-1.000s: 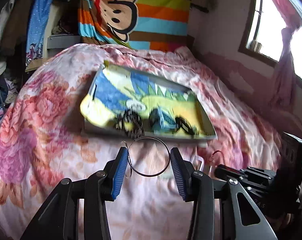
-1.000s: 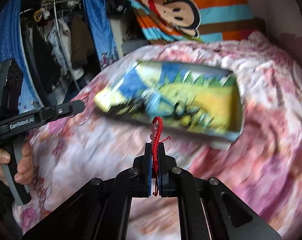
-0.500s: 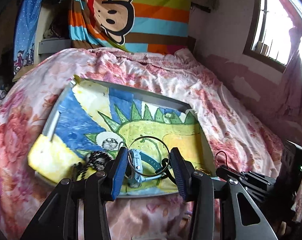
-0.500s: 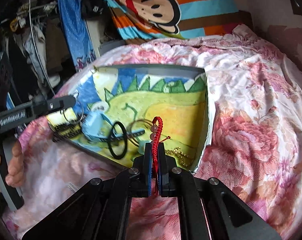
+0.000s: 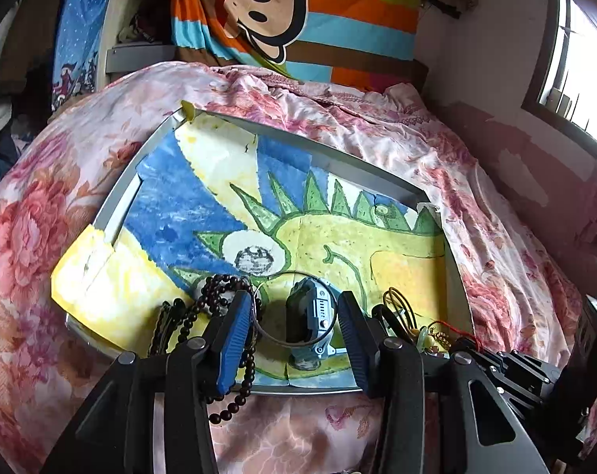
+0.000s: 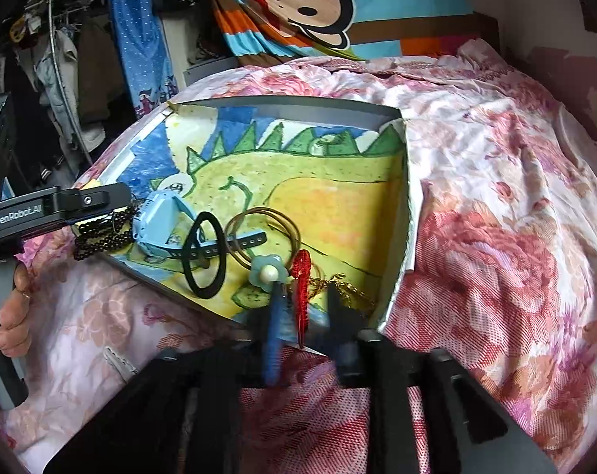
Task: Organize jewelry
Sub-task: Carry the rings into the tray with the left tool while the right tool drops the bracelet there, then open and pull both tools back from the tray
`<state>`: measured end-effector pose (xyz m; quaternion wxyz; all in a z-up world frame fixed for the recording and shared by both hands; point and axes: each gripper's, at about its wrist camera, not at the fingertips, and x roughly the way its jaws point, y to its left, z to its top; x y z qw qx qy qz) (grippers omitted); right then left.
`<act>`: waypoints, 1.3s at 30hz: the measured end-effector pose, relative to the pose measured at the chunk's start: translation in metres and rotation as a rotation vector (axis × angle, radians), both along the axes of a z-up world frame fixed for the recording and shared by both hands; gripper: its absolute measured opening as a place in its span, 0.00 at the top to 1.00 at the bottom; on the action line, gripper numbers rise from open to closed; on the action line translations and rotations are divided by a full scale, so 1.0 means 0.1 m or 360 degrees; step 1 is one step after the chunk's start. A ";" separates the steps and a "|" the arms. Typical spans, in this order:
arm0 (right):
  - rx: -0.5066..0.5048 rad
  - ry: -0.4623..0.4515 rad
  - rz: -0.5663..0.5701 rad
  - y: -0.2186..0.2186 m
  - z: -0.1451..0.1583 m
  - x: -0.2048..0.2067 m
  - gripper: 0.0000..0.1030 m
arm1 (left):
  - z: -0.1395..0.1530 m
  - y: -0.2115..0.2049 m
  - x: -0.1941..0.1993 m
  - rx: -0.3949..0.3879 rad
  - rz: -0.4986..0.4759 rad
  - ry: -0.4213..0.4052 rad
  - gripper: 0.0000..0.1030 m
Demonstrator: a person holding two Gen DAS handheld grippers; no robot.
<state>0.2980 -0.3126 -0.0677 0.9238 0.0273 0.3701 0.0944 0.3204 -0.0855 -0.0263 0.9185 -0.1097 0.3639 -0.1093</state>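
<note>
The left gripper [image 5: 296, 318] hangs over the near edge of the grey tray [image 5: 361, 170], its blue pads spread apart with a thin wire ring [image 5: 296, 341] spanning the gap, above a light-blue watch [image 5: 312, 312] and beside dark prayer beads [image 5: 227, 288]. The right gripper [image 6: 304, 316] has its jaws apart, the red braided bracelet [image 6: 300, 276] standing between them at the tray's near right corner, next to a gold chain [image 6: 352, 290], a black hair tie [image 6: 203, 254] and a blue flower hair clip [image 6: 267, 272].

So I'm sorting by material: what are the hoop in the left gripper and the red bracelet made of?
The hoop looks like thin dark metal wire: a rigid, even circle. The red bracelet seems to be braided cord, judging by its matte, knotted texture, though motion blur leaves that uncertain.
</note>
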 end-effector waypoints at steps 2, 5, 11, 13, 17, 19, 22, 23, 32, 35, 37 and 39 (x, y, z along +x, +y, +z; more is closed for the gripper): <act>0.0022 -0.0018 -0.0013 -0.03 0.02 -0.03 0.58 | -0.02 0.01 0.02 -0.0018 -0.0012 0.0038 0.52; 0.0029 -0.0046 -0.0032 -0.06 0.09 -0.09 0.51 | -0.01 0.04 -0.03 -0.0039 0.0021 0.0038 0.35; 0.0104 -0.0177 -0.0128 -0.14 0.37 -0.36 0.31 | 0.19 0.09 -0.28 -0.0051 0.0050 -0.0029 0.21; 0.0146 -0.0231 -0.0156 -0.16 0.48 -0.51 0.21 | 0.28 0.11 -0.39 -0.0045 0.0048 -0.0068 0.15; 0.0191 -0.0353 -0.0206 -0.18 0.69 -0.85 0.07 | 0.50 0.17 -0.74 -0.0025 0.0093 -0.0215 0.02; 0.0185 -0.0414 -0.0205 -0.17 0.78 -1.00 0.06 | 0.58 0.21 -0.91 -0.0017 0.0103 -0.0270 0.00; 0.0157 -0.0543 -0.0173 -0.09 0.90 -1.27 0.01 | 0.69 0.25 -1.17 0.0012 0.0125 -0.0342 0.00; 0.0136 -0.0604 -0.0157 -0.04 0.93 -1.39 0.01 | 0.72 0.27 -1.26 0.0023 0.0128 -0.0367 0.00; 0.0010 -0.0753 -0.0069 0.33 1.09 -2.01 0.02 | 0.85 0.45 -2.02 0.0142 0.0167 -0.0540 0.00; -0.0024 -0.0759 -0.0047 0.42 1.08 -2.21 0.02 | 0.82 0.54 -2.26 0.0188 0.0184 -0.0575 0.00; -0.0037 -0.0757 -0.0032 0.48 1.07 -2.33 0.02 | 0.80 0.59 -2.38 0.0221 0.0195 -0.0596 0.00; -0.0053 -0.0751 -0.0025 0.53 1.04 -2.43 0.02 | 0.77 0.62 -2.49 0.0256 0.0203 -0.0609 0.00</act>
